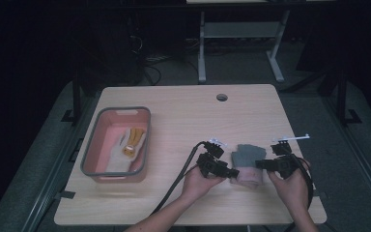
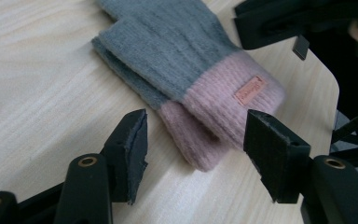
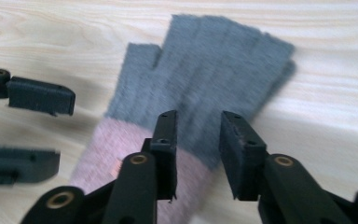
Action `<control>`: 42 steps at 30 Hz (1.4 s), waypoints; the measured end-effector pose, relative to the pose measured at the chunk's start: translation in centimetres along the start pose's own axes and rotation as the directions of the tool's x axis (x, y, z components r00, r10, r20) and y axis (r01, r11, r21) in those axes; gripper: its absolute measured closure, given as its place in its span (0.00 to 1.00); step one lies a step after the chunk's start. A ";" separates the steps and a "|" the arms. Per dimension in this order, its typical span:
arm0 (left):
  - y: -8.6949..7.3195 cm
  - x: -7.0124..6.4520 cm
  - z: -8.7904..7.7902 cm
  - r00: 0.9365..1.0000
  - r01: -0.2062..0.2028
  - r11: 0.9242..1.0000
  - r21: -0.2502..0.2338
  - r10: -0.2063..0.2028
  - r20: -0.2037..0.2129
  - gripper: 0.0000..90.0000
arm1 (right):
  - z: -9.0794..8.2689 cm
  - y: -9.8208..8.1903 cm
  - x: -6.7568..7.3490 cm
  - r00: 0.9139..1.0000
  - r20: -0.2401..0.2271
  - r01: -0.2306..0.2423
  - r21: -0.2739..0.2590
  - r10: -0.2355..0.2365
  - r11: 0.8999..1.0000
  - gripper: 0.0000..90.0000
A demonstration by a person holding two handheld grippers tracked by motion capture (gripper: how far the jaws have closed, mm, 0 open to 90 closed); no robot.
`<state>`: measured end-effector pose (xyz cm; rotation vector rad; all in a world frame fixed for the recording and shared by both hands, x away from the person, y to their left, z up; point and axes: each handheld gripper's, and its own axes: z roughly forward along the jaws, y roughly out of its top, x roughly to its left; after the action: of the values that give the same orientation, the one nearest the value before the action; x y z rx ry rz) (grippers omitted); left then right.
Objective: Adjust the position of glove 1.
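At the near edge of the pale wooden desk (image 1: pixel 183 111), we hold a black two-jaw gripper in each hand and flank a stack of grey knitted gloves with pink ribbed cuffs (image 1: pixel 247 164). Our left gripper (image 1: pixel 231 172) stands just left of the gloves at the cuff end, its jaws spread with nothing pressed between the pads. In the left gripper view the pink cuffs (image 2: pixel 223 112) lie just beyond and between those jaws, close but untouched. Our right gripper (image 1: pixel 260 164) sits just right of the gloves, jaws parted a little and empty; in the right gripper view they hang over the line where pink meets grey (image 3: pixel 191 121).

The gloves' long axis runs from the cuffs, nearest us, away to the fingertips, which point toward the far edge of the desk. Both hands are about equally close to the gloves; the left is better lined up with the cuff, and we judge that any pinch there needs only a short push forward.

We count two gloves here, one laid on the other, the top one bearing a small orange tag (image 2: pixel 250 90) on its cuff.

Well to the left of the gloves stands one pink plastic tub with a grey rim (image 1: pixel 147 140). It holds what looks like one more pale glove with yellow-orange marking (image 1: pixel 128 145); whether a second lies under it we cannot tell.
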<state>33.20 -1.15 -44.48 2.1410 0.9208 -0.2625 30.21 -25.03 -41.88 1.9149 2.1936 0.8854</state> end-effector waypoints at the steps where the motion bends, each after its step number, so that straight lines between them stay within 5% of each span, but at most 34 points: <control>1: 0.0 0.1 0.1 1.000 0.009 1.000 -0.001 -0.009 0.005 0.45 | -0.1 -0.2 -0.3 1.000 -0.003 -0.005 0.008 0.005 1.000 0.80; 10: -0.1 0.4 1.2 0.994 0.059 0.998 0.039 -0.062 0.087 0.42 | 0.3 -1.1 -1.0 1.000 -0.020 -0.021 0.046 0.022 0.999 0.86; 15: -0.1 0.4 1.4 0.993 0.069 0.997 0.034 -0.072 0.095 0.40 | -0.3 -1.2 -1.7 0.996 -0.068 -0.049 0.002 0.049 0.999 0.79; 22: -0.2 0.2 2.0 0.991 0.071 0.996 0.057 -0.077 0.114 0.39 | 0.6 -1.6 -1.5 0.993 -0.097 -0.064 0.049 0.069 0.997 0.73; 34: -0.2 0.0 1.8 0.992 0.069 0.996 0.058 -0.075 0.104 0.39 | 0.8 -1.5 -0.4 0.990 -0.131 -0.049 0.070 0.057 0.996 0.74; 42: -0.4 0.1 2.1 0.995 0.067 0.995 0.078 -0.072 0.065 0.42 | 0.9 -1.3 -1.3 0.987 -0.136 -0.082 0.037 0.086 0.996 0.61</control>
<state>33.20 -2.45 -46.13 2.1579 0.9610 -0.4087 29.72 -26.01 -43.62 2.0315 2.2277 1.0319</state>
